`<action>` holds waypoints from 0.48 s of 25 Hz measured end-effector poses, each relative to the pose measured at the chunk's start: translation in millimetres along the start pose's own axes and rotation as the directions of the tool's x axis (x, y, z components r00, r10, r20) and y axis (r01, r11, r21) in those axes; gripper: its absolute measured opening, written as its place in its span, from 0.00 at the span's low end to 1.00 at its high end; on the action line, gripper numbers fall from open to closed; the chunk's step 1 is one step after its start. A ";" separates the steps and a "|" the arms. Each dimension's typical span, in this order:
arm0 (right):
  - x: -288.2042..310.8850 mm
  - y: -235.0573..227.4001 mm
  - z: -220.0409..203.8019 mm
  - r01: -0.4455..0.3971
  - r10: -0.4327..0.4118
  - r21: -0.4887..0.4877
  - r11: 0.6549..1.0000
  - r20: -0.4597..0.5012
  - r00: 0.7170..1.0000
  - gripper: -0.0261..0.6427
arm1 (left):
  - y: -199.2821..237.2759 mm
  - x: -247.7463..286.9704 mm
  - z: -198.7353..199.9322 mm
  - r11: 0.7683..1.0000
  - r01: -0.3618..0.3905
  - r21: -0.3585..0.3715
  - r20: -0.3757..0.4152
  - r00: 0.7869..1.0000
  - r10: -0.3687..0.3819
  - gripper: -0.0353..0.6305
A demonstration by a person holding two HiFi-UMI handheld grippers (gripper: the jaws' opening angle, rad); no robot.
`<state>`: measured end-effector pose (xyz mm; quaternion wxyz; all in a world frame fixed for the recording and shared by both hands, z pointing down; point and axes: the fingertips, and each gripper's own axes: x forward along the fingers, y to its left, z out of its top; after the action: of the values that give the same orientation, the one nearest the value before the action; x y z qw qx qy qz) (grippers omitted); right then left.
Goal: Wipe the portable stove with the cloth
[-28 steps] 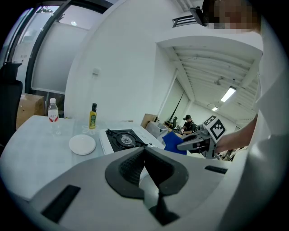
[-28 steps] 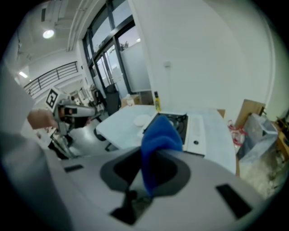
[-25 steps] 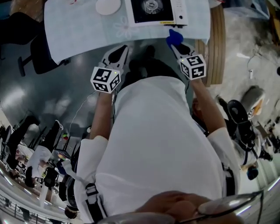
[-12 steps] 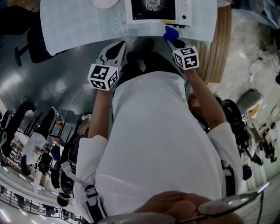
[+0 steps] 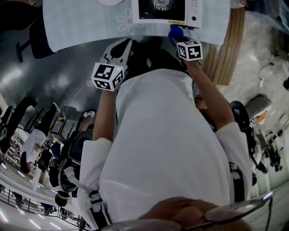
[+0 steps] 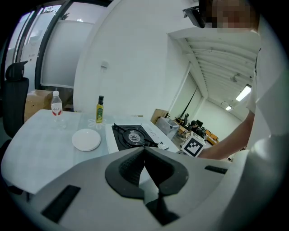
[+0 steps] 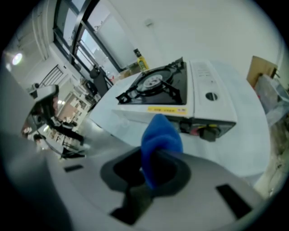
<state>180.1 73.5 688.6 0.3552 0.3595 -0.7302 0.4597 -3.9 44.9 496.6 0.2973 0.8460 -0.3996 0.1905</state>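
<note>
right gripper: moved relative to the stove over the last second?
Yes. In the head view the right gripper, shut on the blue cloth, has come forward toward the portable stove; the gap to its front edge has shrunk.

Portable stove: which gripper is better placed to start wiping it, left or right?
Right, most likely. The right gripper is shut on the blue cloth and sits just before the front of the portable stove. The left gripper is shut with nothing in it, so it has nothing to wipe with.
</note>
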 end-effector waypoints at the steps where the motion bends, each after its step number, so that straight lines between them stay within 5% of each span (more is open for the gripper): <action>1: 1.6 -0.7 0.4 0.002 -0.002 0.010 1.000 -0.006 1.000 0.16 | 2.2 -1.2 0.6 1.000 -0.003 -0.002 0.001 1.000 0.003 0.10; 12: 26.4 7.7 16.6 0.038 -0.037 0.051 0.998 -0.010 0.999 0.16 | 25.2 -6.4 1.2 0.999 0.044 -0.019 -0.004 0.999 -0.044 0.10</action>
<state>157.5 55.3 702.4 0.3579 0.3801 -0.7098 0.4729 -27.6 35.0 501.0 0.3104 0.8512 -0.3821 0.1821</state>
